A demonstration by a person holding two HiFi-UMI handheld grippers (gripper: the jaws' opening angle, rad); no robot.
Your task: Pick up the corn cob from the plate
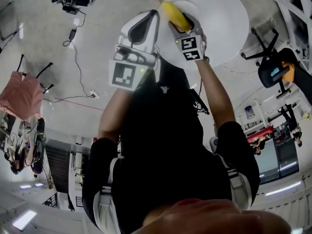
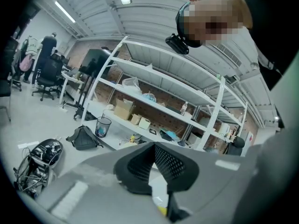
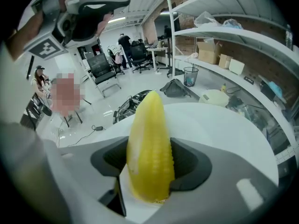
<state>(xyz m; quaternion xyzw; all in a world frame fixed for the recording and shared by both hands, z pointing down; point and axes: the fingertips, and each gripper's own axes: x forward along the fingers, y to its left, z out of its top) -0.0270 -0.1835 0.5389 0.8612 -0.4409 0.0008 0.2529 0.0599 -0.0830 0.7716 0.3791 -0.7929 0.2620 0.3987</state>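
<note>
Fingers (image 3: pixel 187 164) of my right gripper (image 1: pixel 182 25): spread wide, pads meeting the corn (image 3: pixel 148 148) on both sides, so the corn is held between them. Fingers (image 2: pixel 175 164) of my left gripper (image 1: pixel 155 18): tips together, nothing between them.

Containers:
- Plate: I cannot tell it apart from the round white table (image 1: pixel 219 18). White surface lies under the corn in the right gripper view, with no rim that I can make out.
- Bin (image 3: pixel 189 76) stands on the floor by the shelf (image 3: pixel 224 31). Something bluish is in it, too small to name.
- Boxes (image 3: pixel 210 52) sit on a shelf board, with light bags on the board above. Contents are not visible.

Corn: yellow and tapered, tip pointing away from the right camera, thick end nearest it. Kernel rows are clear on its right flank, and a paler, smoother strip runs down the left. In the head view it sticks out past the right fingers, over the near edge of the table.

Hard to make out:
- The corn's thick end is cut off by the gripper body, so I cannot tell whether it rests on the white surface.
- A sliver of yellow shows low behind the left pads, too small to identify.
- My torso covers the lower middle of the head view.
</note>
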